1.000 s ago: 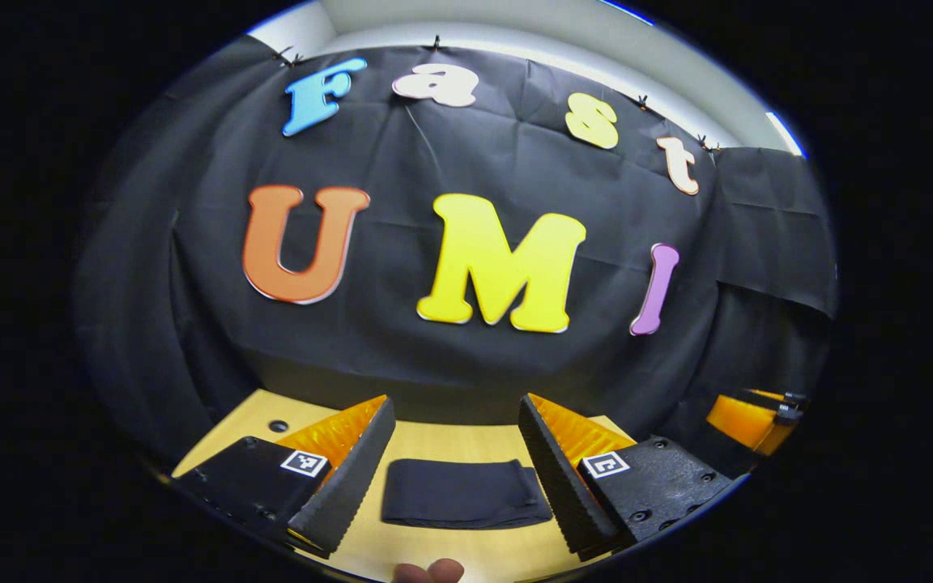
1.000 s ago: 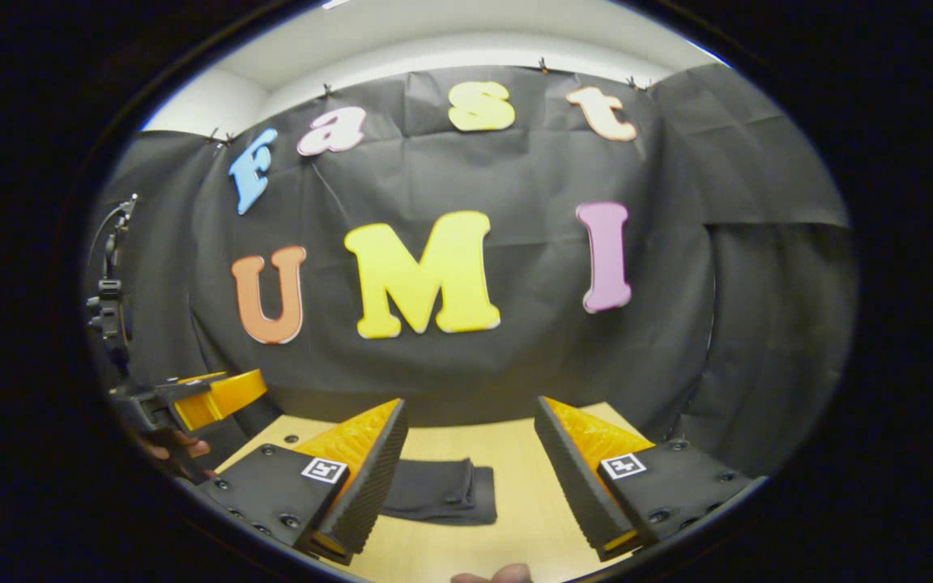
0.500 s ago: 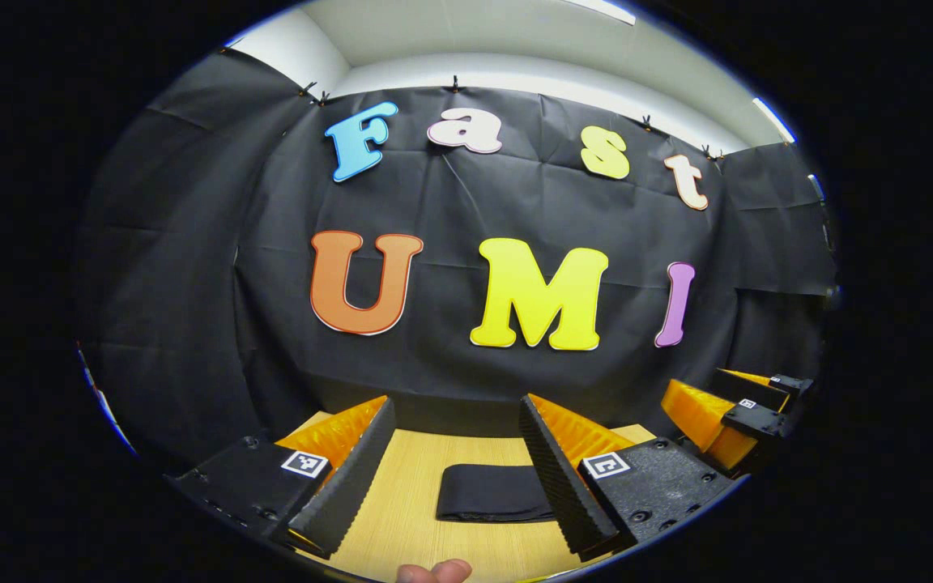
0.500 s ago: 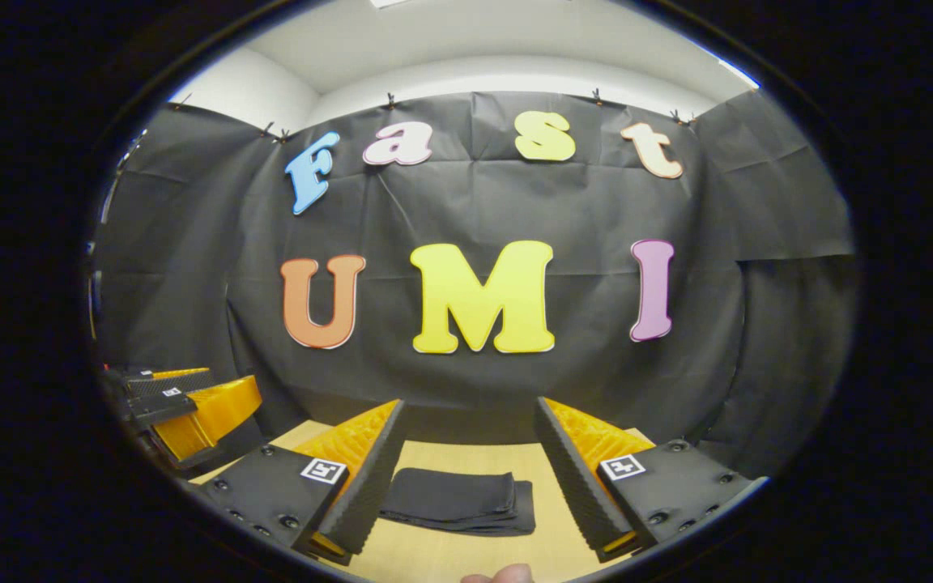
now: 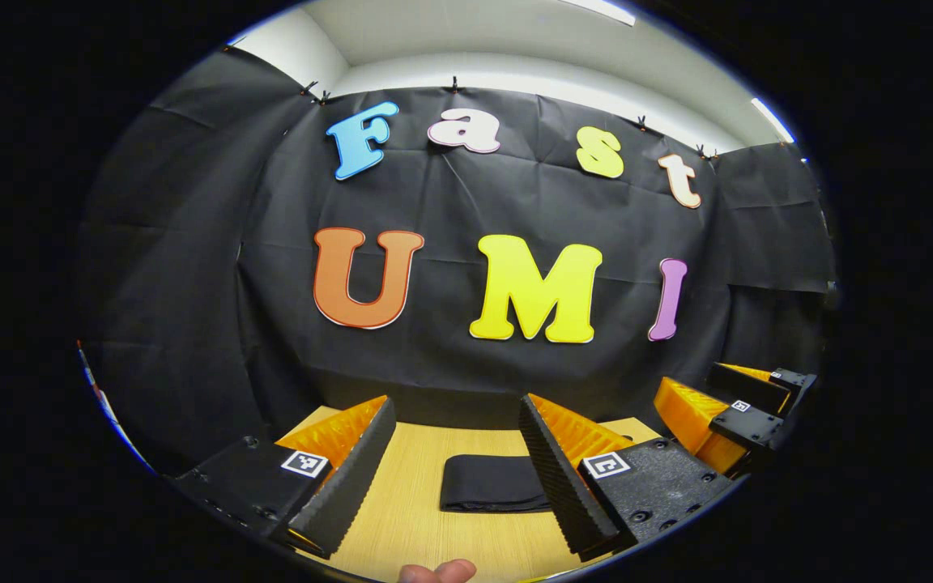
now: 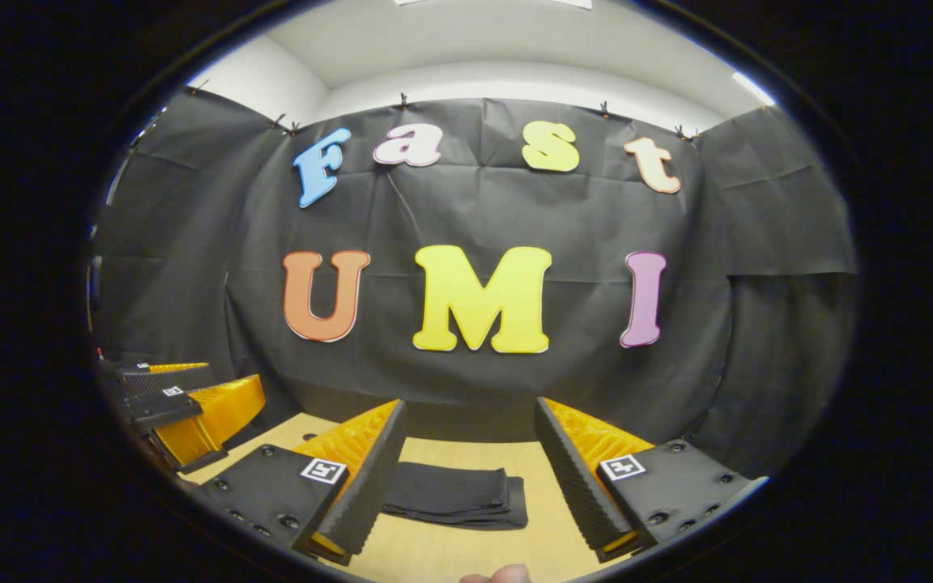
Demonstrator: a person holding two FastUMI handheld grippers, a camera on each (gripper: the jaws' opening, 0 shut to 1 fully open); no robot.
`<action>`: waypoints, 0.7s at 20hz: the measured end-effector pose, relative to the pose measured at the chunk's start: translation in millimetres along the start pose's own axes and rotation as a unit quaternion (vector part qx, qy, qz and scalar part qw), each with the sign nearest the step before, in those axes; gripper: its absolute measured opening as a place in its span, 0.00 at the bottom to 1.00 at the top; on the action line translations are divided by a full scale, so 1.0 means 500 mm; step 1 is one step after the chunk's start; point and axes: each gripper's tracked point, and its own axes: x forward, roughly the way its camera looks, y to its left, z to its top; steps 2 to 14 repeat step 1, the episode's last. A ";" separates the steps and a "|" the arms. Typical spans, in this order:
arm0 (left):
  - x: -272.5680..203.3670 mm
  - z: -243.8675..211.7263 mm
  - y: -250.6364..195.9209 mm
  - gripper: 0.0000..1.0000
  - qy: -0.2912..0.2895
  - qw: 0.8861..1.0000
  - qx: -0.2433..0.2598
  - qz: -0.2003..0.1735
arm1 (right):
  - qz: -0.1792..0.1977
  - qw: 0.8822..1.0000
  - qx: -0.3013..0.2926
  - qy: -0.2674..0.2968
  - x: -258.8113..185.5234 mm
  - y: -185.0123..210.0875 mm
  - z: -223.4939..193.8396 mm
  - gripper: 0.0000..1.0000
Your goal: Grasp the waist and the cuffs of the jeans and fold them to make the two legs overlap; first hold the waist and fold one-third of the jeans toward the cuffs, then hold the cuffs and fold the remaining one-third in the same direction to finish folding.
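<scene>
Since a second ago I have pulled both grippers up and back, so the jeans sit farther off and smaller on the worktop, and over the last half second almost nothing has shifted. In the left gripper view, my left gripper [image 5: 454, 474] is released, its two fingers spread wide with nothing between them but air. The jeans [image 5: 487, 494] lie ahead as a flat, dark, folded bundle on the worktop [image 5: 410, 518], seen through the gap between the fingers and nearer the right-hand one, which hides their right end. They touch neither finger. A fingertip [image 5: 438, 572] of the hand holding this gripper peeks in at the bottom edge. Off to the right, the right gripper [image 5: 730, 401] shows above the worktop, well apart from the jeans; from here I cannot tell how its fingers stand. In the right gripper view, my right gripper [image 6: 470, 478] is also released, fingers wide apart and empty. The jeans [image 6: 454, 495] lie on the worktop [image 6: 466, 551] between the fingers, close to the left-hand one, with layered folded edges at their right end. The left gripper [image 6: 183, 401] shows at the far left, above the worktop's edge.
</scene>
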 end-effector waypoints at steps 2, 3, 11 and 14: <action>-0.001 0.001 -0.002 0.98 -0.002 1.000 0.001 -0.002 | 0.000 1.000 0.000 0.003 -0.003 0.000 -0.003 0.98; -0.001 0.001 -0.002 0.98 -0.002 1.000 0.001 -0.002 | 0.000 1.000 0.000 0.003 -0.003 0.000 -0.003 0.98; -0.001 0.001 -0.002 0.98 -0.002 1.000 0.001 -0.002 | 0.000 1.000 0.000 0.003 -0.003 0.000 -0.003 0.98; -0.001 0.001 -0.002 0.98 -0.002 1.000 0.001 -0.002 | 0.000 1.000 0.000 0.003 -0.003 0.000 -0.003 0.98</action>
